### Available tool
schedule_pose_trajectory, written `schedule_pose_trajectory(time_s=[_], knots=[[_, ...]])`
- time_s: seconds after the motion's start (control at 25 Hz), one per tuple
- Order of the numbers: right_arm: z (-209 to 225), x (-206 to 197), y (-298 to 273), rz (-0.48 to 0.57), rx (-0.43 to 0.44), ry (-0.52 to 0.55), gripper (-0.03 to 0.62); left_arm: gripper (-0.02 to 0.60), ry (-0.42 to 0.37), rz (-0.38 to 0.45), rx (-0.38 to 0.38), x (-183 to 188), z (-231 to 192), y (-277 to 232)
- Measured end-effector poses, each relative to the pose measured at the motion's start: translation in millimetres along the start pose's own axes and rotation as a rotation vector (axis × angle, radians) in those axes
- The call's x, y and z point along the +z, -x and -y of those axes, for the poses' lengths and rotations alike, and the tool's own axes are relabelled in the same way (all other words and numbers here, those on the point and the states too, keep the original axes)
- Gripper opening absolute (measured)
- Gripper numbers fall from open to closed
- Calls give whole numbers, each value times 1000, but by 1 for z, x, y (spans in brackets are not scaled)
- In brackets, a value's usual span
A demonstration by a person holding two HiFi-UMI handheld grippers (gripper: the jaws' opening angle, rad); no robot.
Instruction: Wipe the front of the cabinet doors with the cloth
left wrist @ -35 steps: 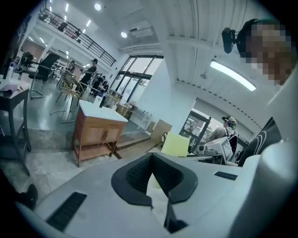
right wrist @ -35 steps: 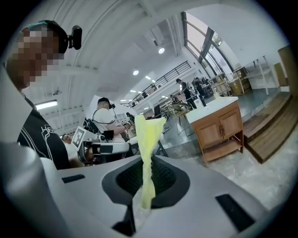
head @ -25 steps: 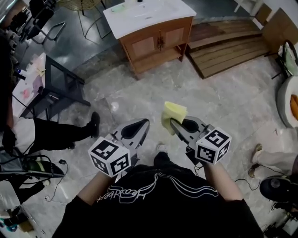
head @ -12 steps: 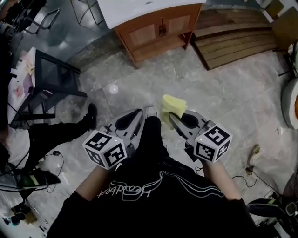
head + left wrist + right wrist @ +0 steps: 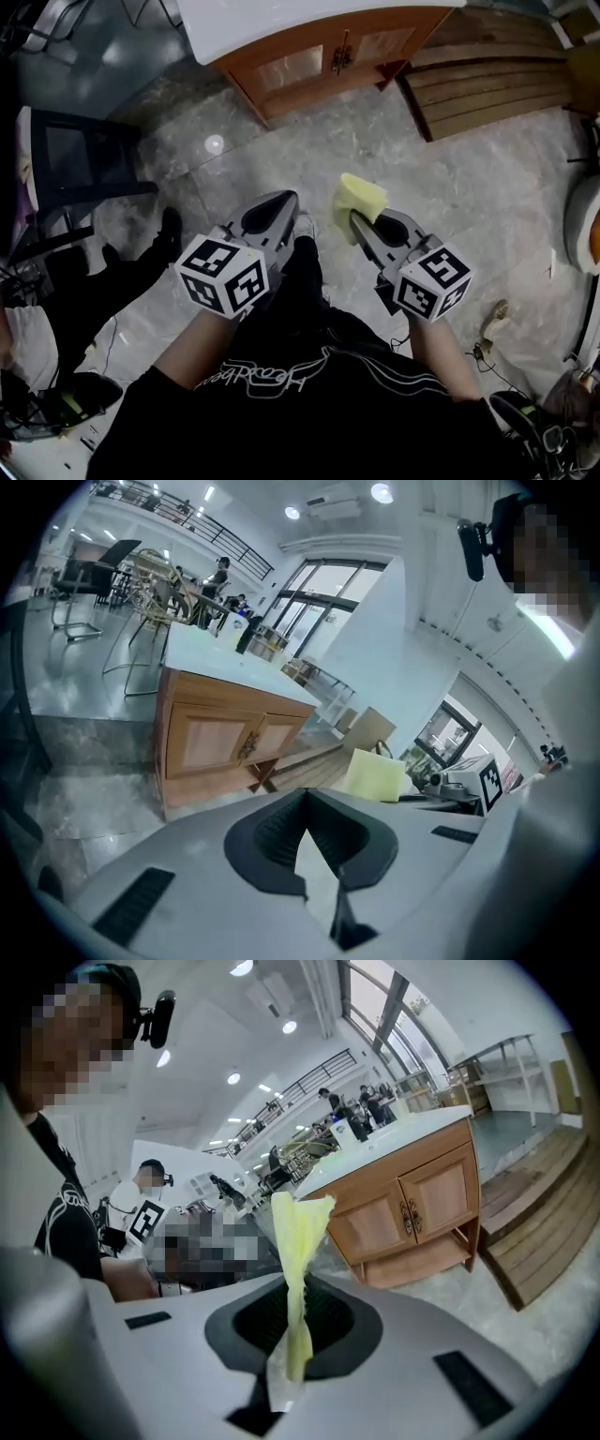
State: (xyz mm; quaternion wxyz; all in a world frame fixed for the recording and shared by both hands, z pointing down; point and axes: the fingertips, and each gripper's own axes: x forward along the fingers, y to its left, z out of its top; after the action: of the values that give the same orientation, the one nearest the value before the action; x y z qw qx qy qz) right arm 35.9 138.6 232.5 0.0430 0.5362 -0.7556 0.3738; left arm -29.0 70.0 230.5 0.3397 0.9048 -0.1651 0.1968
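Note:
A wooden cabinet [image 5: 328, 61] with two doors and a white top stands at the top of the head view, some way ahead of me; its doors [image 5: 422, 1199] also show in the right gripper view and its front [image 5: 220, 747] in the left gripper view. My right gripper [image 5: 354, 218] is shut on a yellow cloth [image 5: 358, 199], which sticks up from between its jaws as the cloth [image 5: 298, 1269] in its own view. My left gripper [image 5: 281, 199] is shut with nothing in it. Both are held low in front of my body, well short of the cabinet.
A wooden pallet ramp [image 5: 497, 84] lies right of the cabinet. A dark table frame [image 5: 75, 178] and a person's legs [image 5: 112, 272] are at the left. Cables [image 5: 487, 356] and a round white object [image 5: 586, 225] sit at the right on the grey stone floor [image 5: 450, 197].
I have moved closer to the cabinet: it slid up toward the top edge of the head view. Both grippers keep their pose, cloth still held.

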Motion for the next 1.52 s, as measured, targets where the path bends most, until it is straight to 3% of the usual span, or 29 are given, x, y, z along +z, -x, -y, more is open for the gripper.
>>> schedule_pose_trajectory(time_s=[0.24,0.56,0.8,0.92,1.08,1.52], knots=[[48,38,-80,-1,14,-36,41,6,62,27,22,32,-80,-44],[82,55,-165,-40,55,131,41,6,65,107,92,28,-155,-69],[85,60,-213,-35,133,229,41,6,158,145,172,14,-192,-78],[83,60,-243,-44,182,265,41,6,180,163,199,12,-205,-74],[82,63,-265,-26,220,265,41,6,143,190,210,14,-205,-72],[77,77,-306,29,234,436,41,6,180,234,273,4,-205,-63]])
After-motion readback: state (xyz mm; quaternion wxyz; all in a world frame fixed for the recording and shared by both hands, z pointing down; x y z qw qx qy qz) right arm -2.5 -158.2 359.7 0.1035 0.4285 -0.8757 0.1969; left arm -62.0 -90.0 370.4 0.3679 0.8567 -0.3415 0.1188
